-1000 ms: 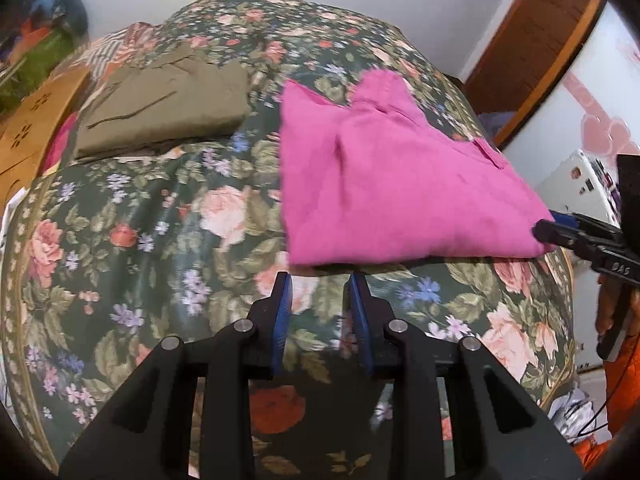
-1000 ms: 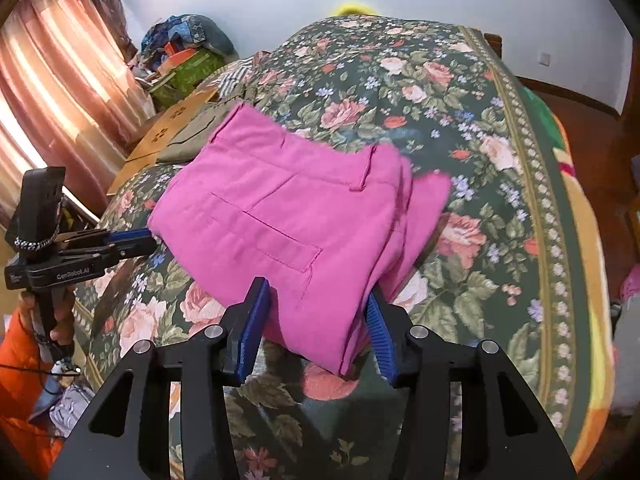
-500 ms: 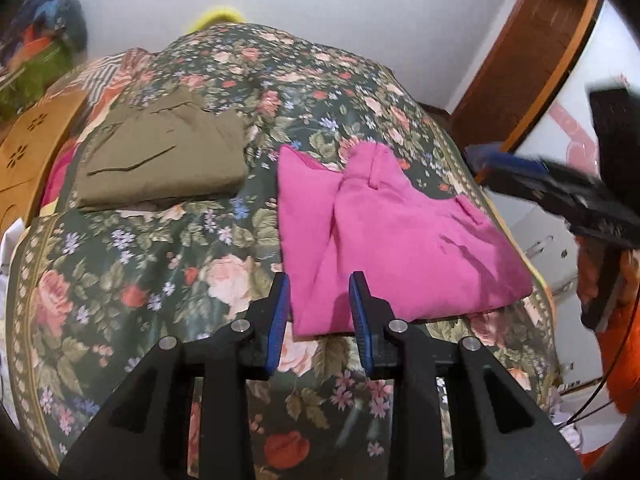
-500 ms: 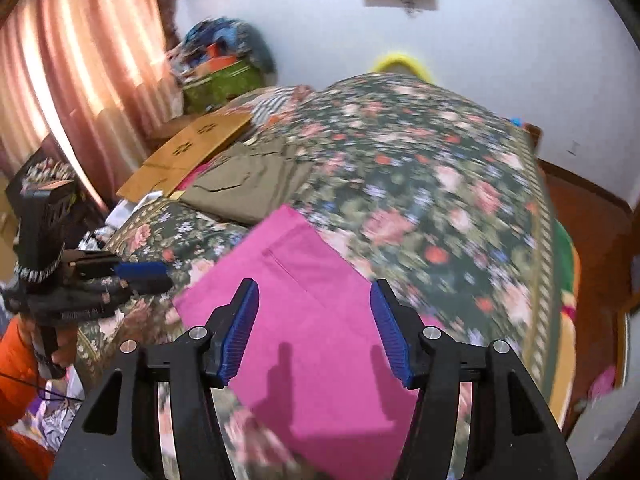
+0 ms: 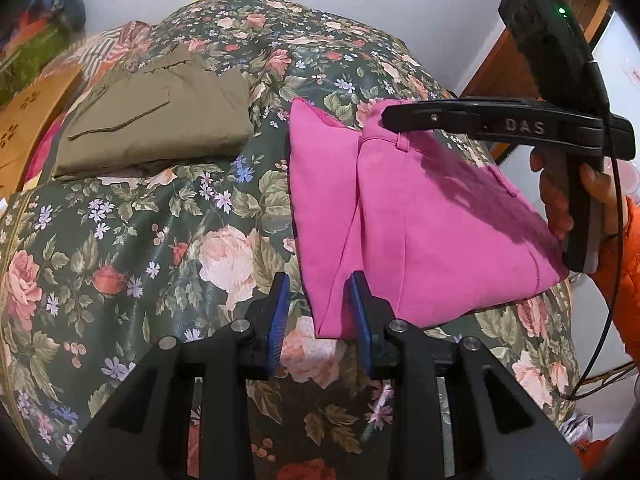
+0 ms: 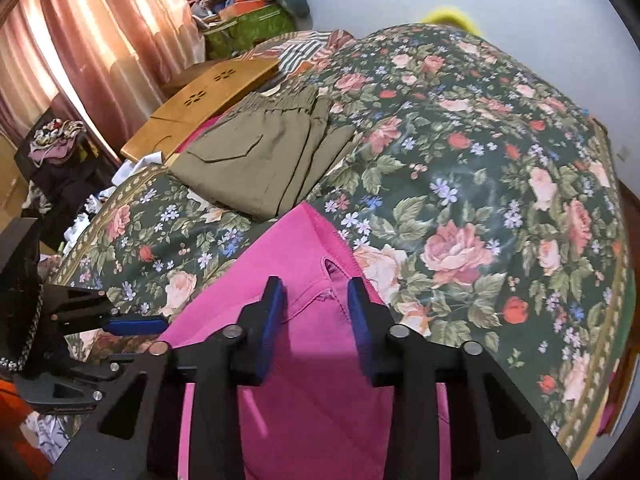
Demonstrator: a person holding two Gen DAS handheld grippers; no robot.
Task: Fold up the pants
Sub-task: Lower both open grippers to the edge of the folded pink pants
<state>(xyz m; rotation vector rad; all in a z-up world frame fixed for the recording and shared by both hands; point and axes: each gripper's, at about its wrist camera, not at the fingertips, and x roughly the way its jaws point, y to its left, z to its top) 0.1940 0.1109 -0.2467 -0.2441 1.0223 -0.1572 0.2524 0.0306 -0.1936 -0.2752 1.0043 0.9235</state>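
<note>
Folded pink pants (image 5: 420,216) lie on the floral bedspread (image 5: 160,240). My left gripper (image 5: 320,280) sits at their near left corner with a narrow gap; the corner shows between the blue pads, which do not press it. My right gripper (image 6: 314,284) hovers over the pants' (image 6: 304,360) far waistband edge by a belt loop. Its jaws are closing, with cloth below them and nothing pinched. In the left wrist view the right gripper (image 5: 390,120) reaches in from the right, held by a hand (image 5: 560,200). The left gripper (image 6: 134,325) shows at the left edge of the right wrist view.
Folded olive pants (image 5: 156,128) (image 6: 260,164) lie further back on the bed, left of the pink ones. A wooden board (image 6: 208,100) lies beside them. Curtains (image 6: 80,40) and piled clutter (image 6: 248,12) stand beyond the bed's left side.
The right gripper let go of the pants' near right edge, swung across to the far waistband edge, and its jaws narrowed. The left gripper drew nearer the pants' near left corner.
</note>
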